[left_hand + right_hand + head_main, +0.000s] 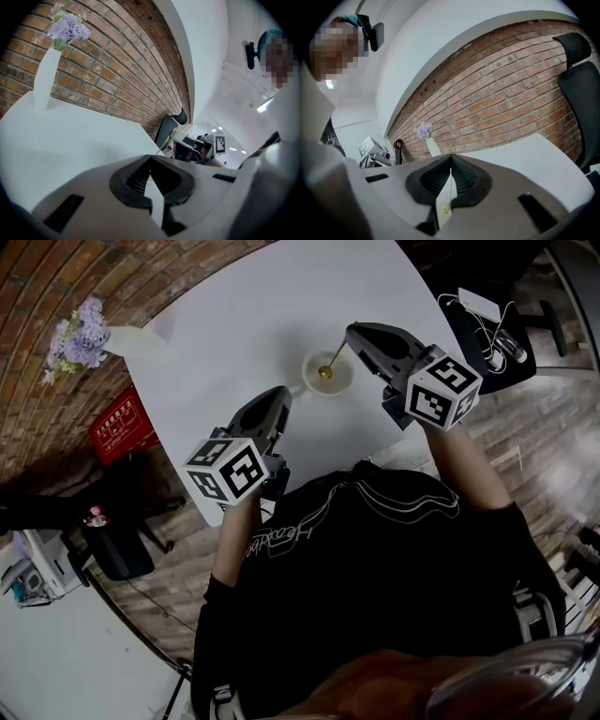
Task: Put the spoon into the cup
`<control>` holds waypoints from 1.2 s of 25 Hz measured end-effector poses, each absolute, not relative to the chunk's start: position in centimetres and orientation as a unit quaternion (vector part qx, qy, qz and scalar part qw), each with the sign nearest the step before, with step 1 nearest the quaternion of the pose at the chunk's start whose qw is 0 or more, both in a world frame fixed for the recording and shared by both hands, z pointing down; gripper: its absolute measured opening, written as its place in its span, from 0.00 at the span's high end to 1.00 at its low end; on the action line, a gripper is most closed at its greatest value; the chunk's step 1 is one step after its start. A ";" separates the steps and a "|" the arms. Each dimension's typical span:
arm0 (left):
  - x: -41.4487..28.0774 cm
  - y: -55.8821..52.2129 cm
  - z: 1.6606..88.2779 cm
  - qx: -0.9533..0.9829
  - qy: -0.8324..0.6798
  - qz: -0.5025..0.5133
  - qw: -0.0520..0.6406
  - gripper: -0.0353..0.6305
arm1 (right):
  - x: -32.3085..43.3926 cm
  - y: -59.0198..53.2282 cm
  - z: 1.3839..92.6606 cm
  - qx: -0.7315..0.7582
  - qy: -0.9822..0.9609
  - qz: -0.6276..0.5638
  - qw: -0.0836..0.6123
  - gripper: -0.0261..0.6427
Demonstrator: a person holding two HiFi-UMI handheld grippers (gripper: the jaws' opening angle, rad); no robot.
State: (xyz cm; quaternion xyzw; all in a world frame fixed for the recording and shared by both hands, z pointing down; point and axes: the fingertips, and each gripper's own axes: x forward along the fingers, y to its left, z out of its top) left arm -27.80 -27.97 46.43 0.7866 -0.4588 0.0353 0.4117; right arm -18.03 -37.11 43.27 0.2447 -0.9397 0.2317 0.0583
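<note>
A white cup (328, 374) stands on the white table (244, 324). A thin golden spoon (334, 358) slants down from my right gripper (352, 331), with its bowl inside the cup's rim as seen from above. In the right gripper view the jaws of the right gripper (451, 155) are shut on the spoon (449, 187), whose handle runs between them and whose bowl shows below. My left gripper (279, 393) is just left of the cup. Its tips (150, 158) meet with nothing between them.
A white vase of purple flowers (80, 334) stands at the table's far left corner, by the brick wall (108, 70). A black chair (487, 324) with white items sits right of the table. A red box (122, 423) lies on the floor at left.
</note>
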 end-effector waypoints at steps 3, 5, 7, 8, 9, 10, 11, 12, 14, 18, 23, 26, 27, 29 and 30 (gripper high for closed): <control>-27.7 -27.9 47.9 0.780 -0.456 0.035 0.427 0.94 | -18.1 -37.0 44.8 0.243 -0.936 0.247 0.064 0.96; -27.6 -27.9 48.6 0.776 -0.456 0.034 0.434 0.94 | -18.2 -36.9 45.7 0.241 -0.935 0.253 0.070 0.96; -27.5 -27.8 49.2 0.773 -0.458 0.033 0.439 0.94 | -18.2 -36.7 46.5 0.237 -0.935 0.253 0.076 0.96; -27.6 -27.8 49.6 0.771 -0.459 0.033 0.441 0.94 | -18.2 -36.6 46.8 0.235 -0.935 0.254 0.078 0.96; -27.6 -27.7 49.9 0.768 -0.461 0.033 0.443 0.94 | -18.4 -36.6 47.1 0.232 -0.935 0.256 0.079 0.96; -27.8 -27.7 50.2 0.766 -0.463 0.033 0.445 0.94 | -18.5 -36.5 47.4 0.228 -0.935 0.259 0.079 0.96; -27.9 -27.7 50.4 0.764 -0.464 0.033 0.447 0.94 | -18.7 -36.4 47.7 0.225 -0.935 0.261 0.080 0.96; -28.0 -27.6 50.7 0.761 -0.466 0.032 0.450 0.94 | -18.8 -36.3 48.0 0.223 -0.935 0.262 0.081 0.96; -28.1 -27.4 51.1 0.755 -0.469 0.032 0.456 0.94 | -18.8 -36.2 48.5 0.220 -0.935 0.265 0.084 0.96; -28.3 -27.0 51.9 0.746 -0.474 0.034 0.466 0.94 | -18.8 -36.2 49.1 0.215 -0.931 0.284 0.078 0.96; -28.3 -26.9 52.4 0.740 -0.479 0.034 0.470 0.94 | -19.1 -35.9 49.5 0.193 -0.936 0.284 0.082 0.96; -28.1 -26.7 52.6 0.738 -0.480 0.036 0.473 0.94 | -19.2 -35.8 49.6 0.188 -0.938 0.278 0.085 0.96; -28.0 -26.6 52.6 0.738 -0.479 0.036 0.473 0.94 | -19.2 -36.0 49.7 0.187 -0.938 0.278 0.086 0.96; -27.8 -26.5 52.6 0.738 -0.478 0.037 0.475 0.94 | -19.0 -36.2 49.9 0.187 -0.936 0.285 0.086 0.96; -27.8 -26.4 52.6 0.738 -0.477 0.038 0.476 0.94 | -18.9 -36.4 50.1 0.187 -0.934 0.291 0.086 0.96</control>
